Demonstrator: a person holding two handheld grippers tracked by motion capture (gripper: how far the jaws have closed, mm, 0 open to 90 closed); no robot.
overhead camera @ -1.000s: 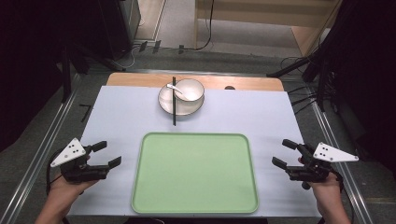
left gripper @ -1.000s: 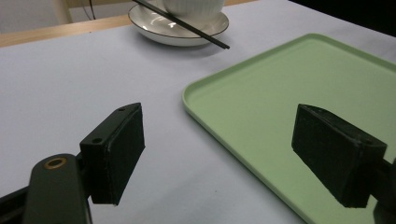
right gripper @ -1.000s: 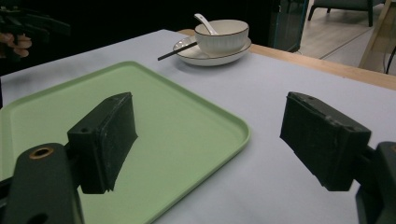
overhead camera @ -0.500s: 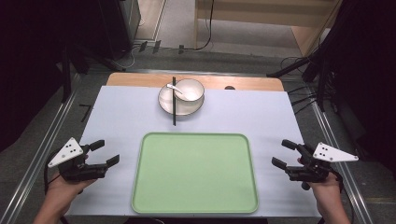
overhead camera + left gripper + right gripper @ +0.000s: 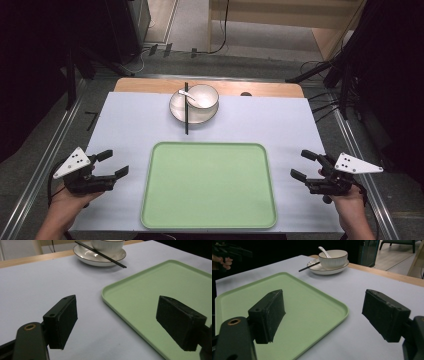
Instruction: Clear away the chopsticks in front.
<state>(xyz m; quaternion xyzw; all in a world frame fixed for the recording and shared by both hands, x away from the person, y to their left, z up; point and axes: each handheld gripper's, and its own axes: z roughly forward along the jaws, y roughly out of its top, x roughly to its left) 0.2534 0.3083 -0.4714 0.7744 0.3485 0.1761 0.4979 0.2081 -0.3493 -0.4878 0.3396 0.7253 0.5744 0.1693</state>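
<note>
Holding my left gripper [image 5: 114,164] and right gripper [image 5: 302,165] wide and empty either side of the bare green tray [image 5: 210,220], I judge nothing begun: bowl [image 5: 202,95], spoon [image 5: 188,95], saucer [image 5: 176,107] and chopstick [image 5: 186,117] sit beyond it.

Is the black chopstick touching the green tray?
Apart. The high view shows the chopstick ending short of the tray, with bare tabletop between; the left gripper view shows the same gap.
</note>
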